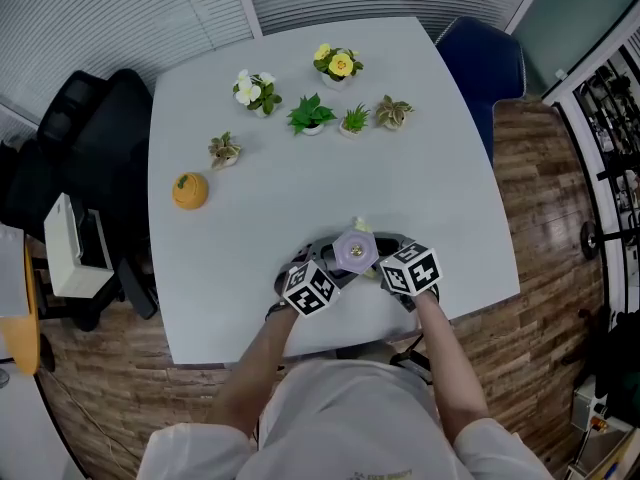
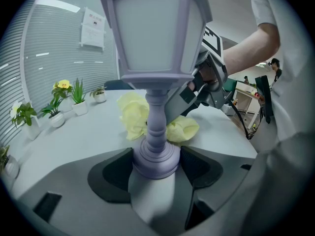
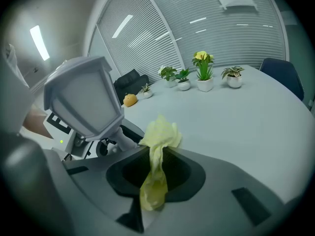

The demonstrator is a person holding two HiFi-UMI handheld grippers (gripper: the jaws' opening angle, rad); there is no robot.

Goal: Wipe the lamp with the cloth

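Note:
A lilac lantern-style lamp [image 1: 355, 251] stands near the front edge of the white table [image 1: 440, 158]. My left gripper [image 2: 156, 155] is shut on its round base [image 2: 155, 157], and the lamp's stem and shade [image 2: 153, 28] rise straight ahead. The right gripper [image 3: 155, 165] is shut on a pale yellow cloth [image 3: 156, 151] that bunches out past the jaws. In the left gripper view the cloth [image 2: 134, 114] lies against the far side of the lamp's stem, with the right gripper [image 2: 204, 82] behind it. From the right gripper view the lamp shade [image 3: 83, 100] is to the left.
Several small potted plants [image 1: 311, 114] stand in a row at the table's far side, with an orange ornament [image 1: 190, 190] at the left. A blue chair [image 1: 485, 58] is at the far right corner, black chairs [image 1: 90, 138] on the left.

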